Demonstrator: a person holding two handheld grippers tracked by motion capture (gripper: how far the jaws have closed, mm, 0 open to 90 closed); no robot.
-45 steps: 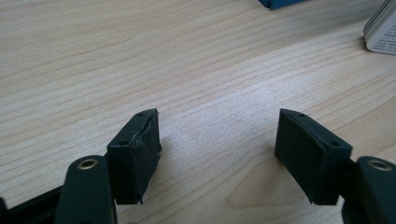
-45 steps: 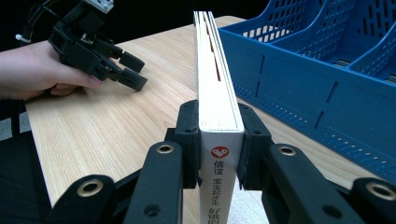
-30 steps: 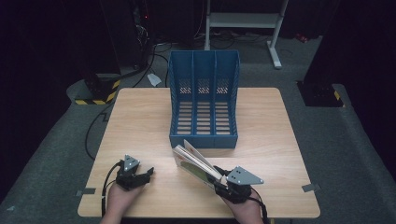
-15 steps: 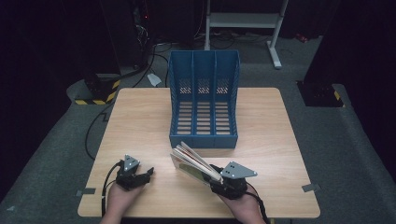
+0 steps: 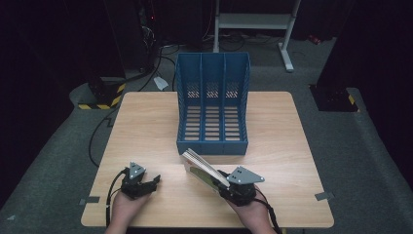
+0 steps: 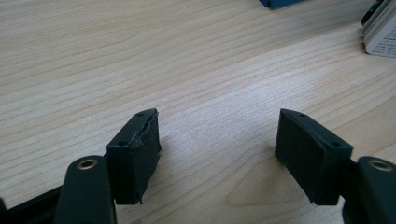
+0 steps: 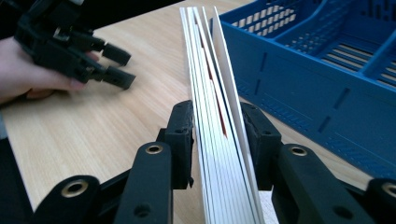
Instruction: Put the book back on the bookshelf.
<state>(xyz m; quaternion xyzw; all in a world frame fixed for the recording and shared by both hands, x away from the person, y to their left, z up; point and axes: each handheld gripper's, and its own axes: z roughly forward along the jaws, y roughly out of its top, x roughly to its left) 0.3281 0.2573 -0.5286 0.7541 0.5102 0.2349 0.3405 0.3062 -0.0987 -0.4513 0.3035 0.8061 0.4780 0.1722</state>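
A thin stack of white booklets (image 5: 199,165) stands on edge, tilted, on the wooden table (image 5: 146,126) just in front of a blue three-slot file rack (image 5: 213,112). My right gripper (image 5: 220,179) is shut on the stack's near end. Its jaws have just been closing, and the pads now press both sides of the booklets (image 7: 205,70), with the rack (image 7: 303,70) right behind them. My left gripper (image 5: 156,180) rests at the table's near left with its jaws wide open and nothing between them (image 6: 219,140). It appears again as the left gripper (image 7: 119,66) in the right gripper view.
Bare table stretches on both sides of the rack. The left gripper view catches the booklets' corner (image 6: 380,32) at its far right. Beyond the table are dark floor, cables and a white metal frame (image 5: 253,22).
My right gripper and the booklet stack have shifted slightly to the left. The left gripper has stayed where it was.
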